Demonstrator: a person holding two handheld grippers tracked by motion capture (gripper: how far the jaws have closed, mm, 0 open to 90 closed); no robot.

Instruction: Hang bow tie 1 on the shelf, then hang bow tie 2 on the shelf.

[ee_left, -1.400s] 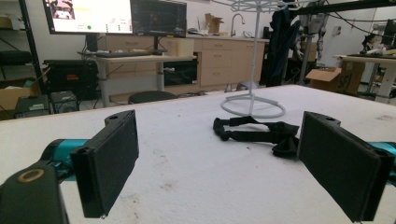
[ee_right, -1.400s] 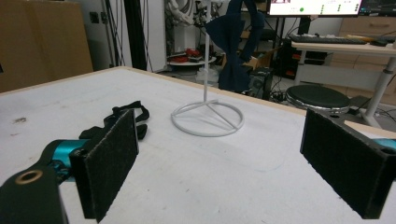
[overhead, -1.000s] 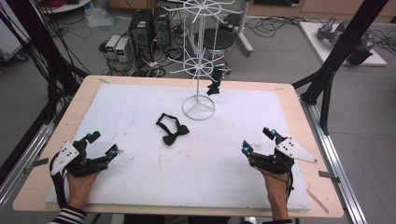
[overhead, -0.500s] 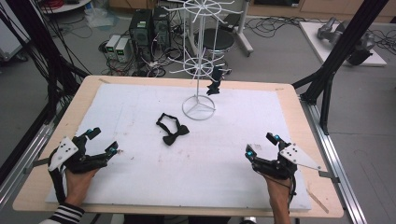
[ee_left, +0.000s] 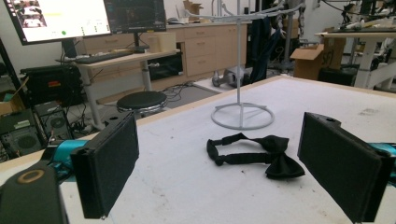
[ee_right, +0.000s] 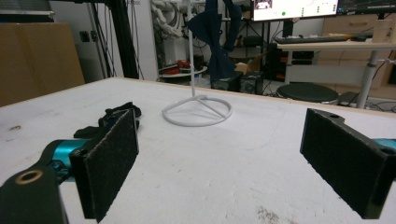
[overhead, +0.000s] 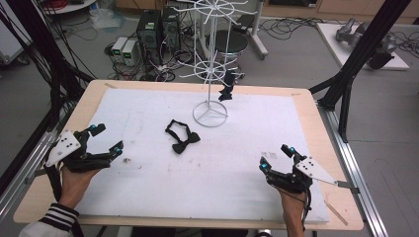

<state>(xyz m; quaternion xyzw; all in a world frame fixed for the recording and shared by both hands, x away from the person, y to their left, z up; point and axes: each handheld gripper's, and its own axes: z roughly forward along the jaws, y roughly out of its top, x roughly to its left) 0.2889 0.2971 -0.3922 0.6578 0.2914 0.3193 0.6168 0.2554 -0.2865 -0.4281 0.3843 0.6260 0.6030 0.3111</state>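
Bow tie (overhead: pixel 182 139) lies loose mid-mat, ahead-right of the left gripper (overhead: pixel 106 139) and ahead-left of the right gripper (overhead: pixel 276 157), strap end pointing toward the stand (overhead: pixel 210 112); left looks slightly nearer, hard to call from above. Both grippers stand wide with nothing between the pads. Count: one tie on the mat, one dark tie (overhead: pixel 227 89) hanging on the stand, two grippers.

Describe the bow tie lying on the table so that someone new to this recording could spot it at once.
Start at the white wire stand near the table's far edge. In front of its ring base and a little left, the black bow tie lies flat on the white mat, strap looped. Another dark bow tie hangs on the stand.
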